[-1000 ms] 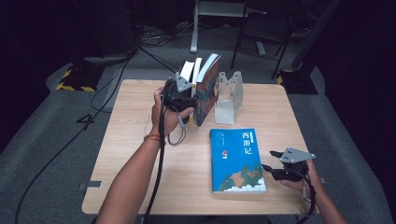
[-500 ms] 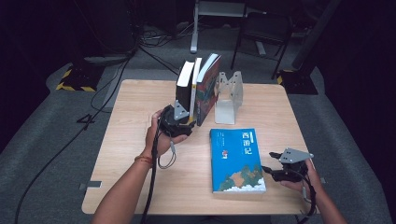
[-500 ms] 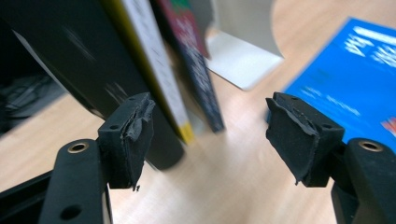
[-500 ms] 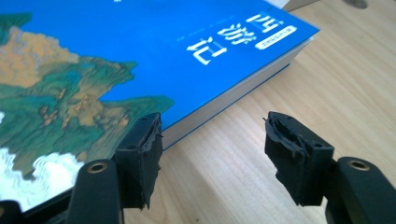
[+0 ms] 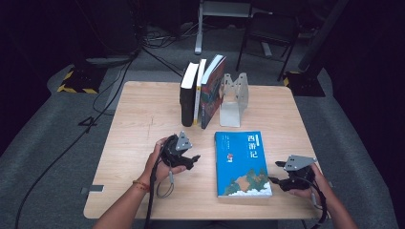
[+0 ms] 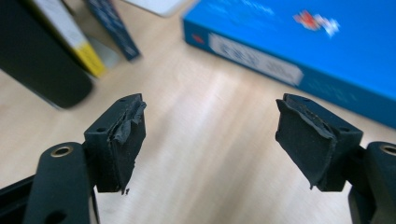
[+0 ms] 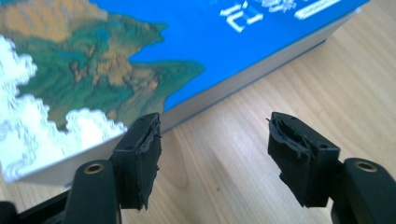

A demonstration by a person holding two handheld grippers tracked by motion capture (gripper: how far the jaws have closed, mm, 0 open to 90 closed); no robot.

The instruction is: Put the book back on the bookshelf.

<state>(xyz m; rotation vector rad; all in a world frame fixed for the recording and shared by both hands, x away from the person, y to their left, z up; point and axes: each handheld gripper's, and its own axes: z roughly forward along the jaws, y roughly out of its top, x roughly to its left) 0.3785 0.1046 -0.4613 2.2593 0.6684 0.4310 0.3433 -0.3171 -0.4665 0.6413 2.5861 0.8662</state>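
The blue book (image 5: pixel 241 163) lies flat on the bench (image 5: pixel 138 124), long axis running away from the person, between the left tongs (image 5: pixel 195 158), just opened wide and empty, and the nearer right tongs (image 5: pixel 272 179), wide, empty.

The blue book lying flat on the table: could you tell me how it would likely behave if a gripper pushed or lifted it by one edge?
The blue book looks thick, so probably fairly heavy. Its cover seems glossy, so pads may slip. Lying flat on the table, it would likely slide, not tip; lifted by one edge, it might sag open.
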